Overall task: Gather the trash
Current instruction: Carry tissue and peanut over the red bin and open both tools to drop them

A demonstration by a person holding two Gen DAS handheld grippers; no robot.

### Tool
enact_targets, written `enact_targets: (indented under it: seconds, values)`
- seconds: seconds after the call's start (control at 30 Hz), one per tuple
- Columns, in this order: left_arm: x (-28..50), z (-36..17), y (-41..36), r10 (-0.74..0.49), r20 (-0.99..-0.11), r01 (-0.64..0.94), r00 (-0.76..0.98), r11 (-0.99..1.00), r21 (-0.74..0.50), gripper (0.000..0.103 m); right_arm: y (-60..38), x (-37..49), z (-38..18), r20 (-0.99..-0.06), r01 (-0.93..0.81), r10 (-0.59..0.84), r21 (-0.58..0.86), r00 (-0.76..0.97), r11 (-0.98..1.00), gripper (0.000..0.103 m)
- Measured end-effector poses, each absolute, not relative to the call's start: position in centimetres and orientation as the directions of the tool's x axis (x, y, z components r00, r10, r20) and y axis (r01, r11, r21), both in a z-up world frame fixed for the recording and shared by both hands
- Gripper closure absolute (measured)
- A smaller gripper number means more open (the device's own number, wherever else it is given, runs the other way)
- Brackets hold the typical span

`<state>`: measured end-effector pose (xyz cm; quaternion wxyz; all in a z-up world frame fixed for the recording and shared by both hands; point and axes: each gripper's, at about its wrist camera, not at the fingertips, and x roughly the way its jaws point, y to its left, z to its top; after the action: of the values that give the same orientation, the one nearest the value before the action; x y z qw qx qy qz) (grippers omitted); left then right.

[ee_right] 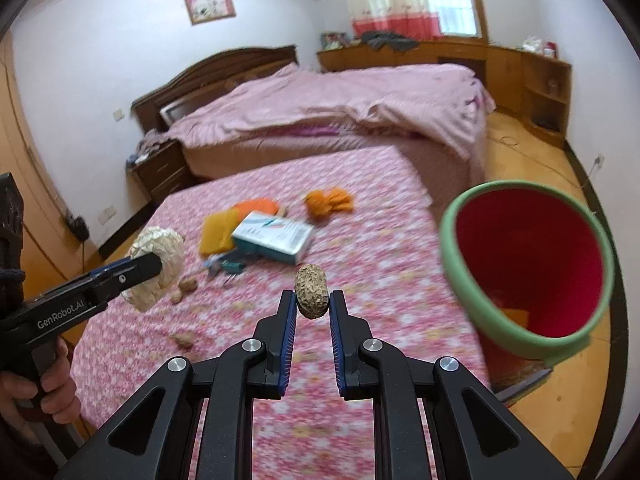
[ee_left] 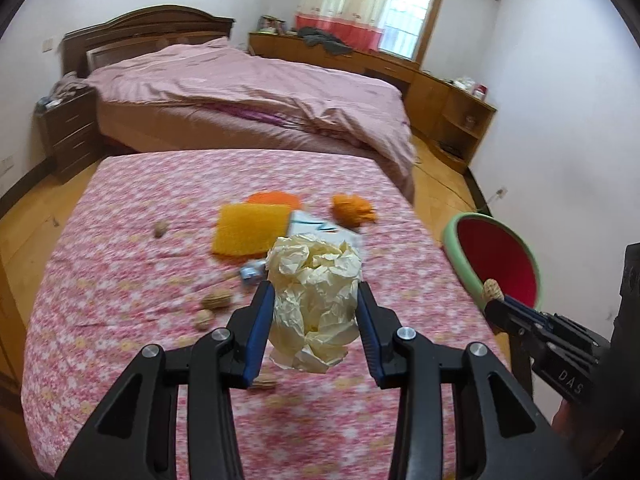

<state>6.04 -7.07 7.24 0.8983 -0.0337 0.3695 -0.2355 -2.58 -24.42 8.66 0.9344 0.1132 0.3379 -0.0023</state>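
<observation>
Left hand-held gripper point(ee_left: 316, 312) clamped on crumpled paper ball point(ee_left: 314, 292); right hand-held gripper point(ee_right: 313, 300) pinching peanut shell point(ee_right: 311, 291). Carry both right, over red bin point(ee_right: 528, 264), release inside rim.

The room is lit softly by daylight from the window point(ee_left: 406, 16). The flowered cloth point(ee_right: 360, 264) is smeared by blur. Walls are bent at the edges, and the corners are darkened.
</observation>
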Motion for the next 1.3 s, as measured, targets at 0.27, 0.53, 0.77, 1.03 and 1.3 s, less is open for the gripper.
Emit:
enact_targets:
  seconds: [0.27,0.53,0.77,1.03,1.3]
  values:
    - [5.6,8.0,-11.5,-0.498,-0.651,0.473,0.573,0.850,-0.233,0.062,-29.2,-4.6,10.1,-0.595,0.178,-0.009,0.226,0.804,0.958,0.087]
    - [5.4,8.4,-17.3,-0.533,-0.662,0.556,0.528,0.806,-0.205,0.062,-33.8,-5.9,10.6,-0.586,0.263,-0.086,0.223,0.806,0.939,0.087]
    - [5.8,8.0,-23.7,-0.560,-0.689,0.640,0.460,0.747,-0.179,0.062,-37.9,-6.2,10.2,-0.593,0.332,-0.137,0.233,0.793,0.914,0.087]
    - [7.8,5.8,-30.1,-0.584,-0.722,0.695,0.371,0.690,-0.200,0.062,-42.9,-5.5,8.1,-0.625,0.412,-0.177,0.255,0.761,0.875,0.087]
    - [9.4,3.6,-34.0,-0.575,-0.748,0.709,0.331,0.675,-0.206,0.061,-46.3,-4.1,5.9,-0.675,0.452,-0.173,0.261,0.717,0.853,0.087]
